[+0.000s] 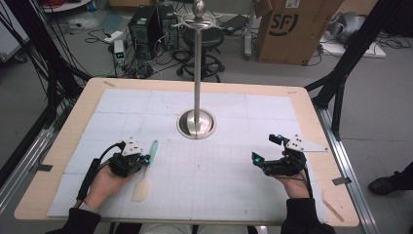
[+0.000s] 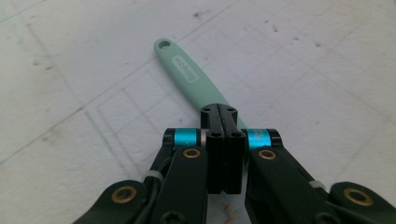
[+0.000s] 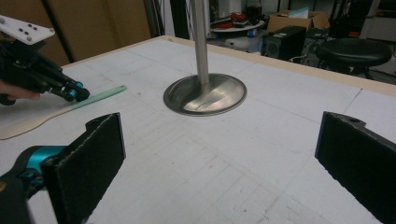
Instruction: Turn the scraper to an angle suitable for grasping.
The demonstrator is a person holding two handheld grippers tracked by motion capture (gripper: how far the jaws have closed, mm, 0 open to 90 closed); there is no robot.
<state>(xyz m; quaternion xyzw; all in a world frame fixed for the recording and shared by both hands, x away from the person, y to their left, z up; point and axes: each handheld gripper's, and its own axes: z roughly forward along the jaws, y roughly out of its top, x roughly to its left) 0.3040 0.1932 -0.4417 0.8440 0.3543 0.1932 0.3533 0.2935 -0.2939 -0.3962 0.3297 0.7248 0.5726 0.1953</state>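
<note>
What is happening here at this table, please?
A person sits at a table covered by a white gridded mat, with a tool in each hand. The left tool has its jaws shut on the mint-green handle of a spatula, whose pale blade lies flat on the mat. The right tool is held low over the mat with its jaws wide open and nothing between them. A metal stand, with a round base and tall pole, stands in the middle of the mat, untouched.
</note>
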